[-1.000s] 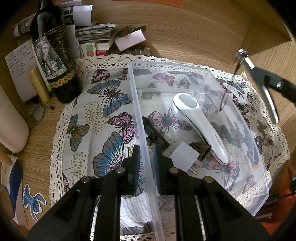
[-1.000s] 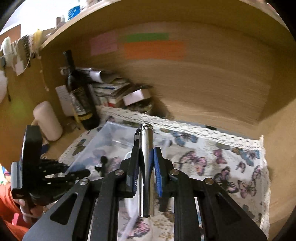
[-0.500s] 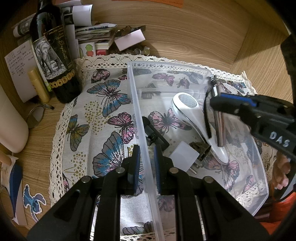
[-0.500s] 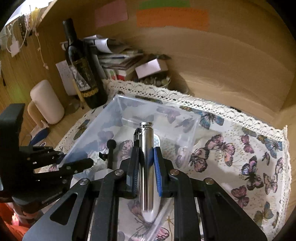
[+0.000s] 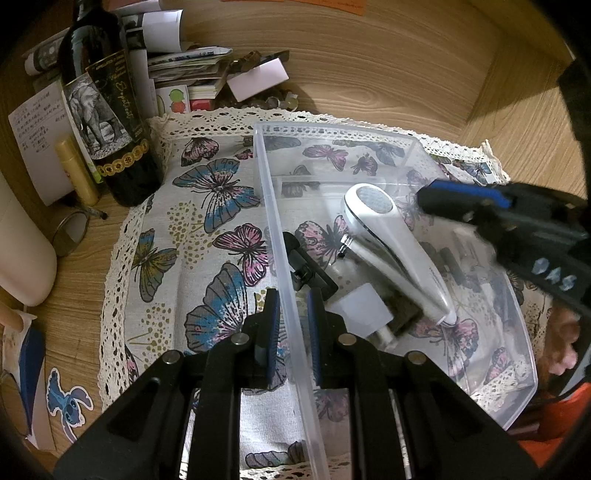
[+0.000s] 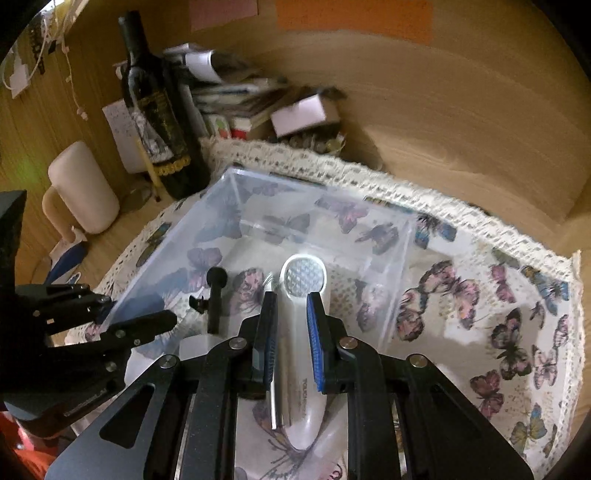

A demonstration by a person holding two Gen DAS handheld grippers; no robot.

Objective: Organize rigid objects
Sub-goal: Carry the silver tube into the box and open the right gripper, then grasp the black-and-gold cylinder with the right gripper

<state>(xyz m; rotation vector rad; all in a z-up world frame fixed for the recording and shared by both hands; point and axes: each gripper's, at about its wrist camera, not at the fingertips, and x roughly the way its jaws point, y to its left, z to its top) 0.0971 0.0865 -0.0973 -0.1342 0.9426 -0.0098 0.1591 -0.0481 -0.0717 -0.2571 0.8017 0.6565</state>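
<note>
Left gripper point(image 5: 290, 325) — clear plastic bin point(image 5: 280, 236) wall

Wooden table point(image 5: 388, 74) with wood-panel wall point(image 6: 461, 110) rising behind it, warm dim light. Lace-edged butterfly cloth point(image 5: 207, 229) covers the table middle. Dark wine bottle point(image 5: 107, 110) upright at back left, paper stack point(image 5: 184, 70) beside it. Orange sticky note point(image 6: 354, 16) and pink sticky note point(image 6: 223, 11) on wall.
</note>
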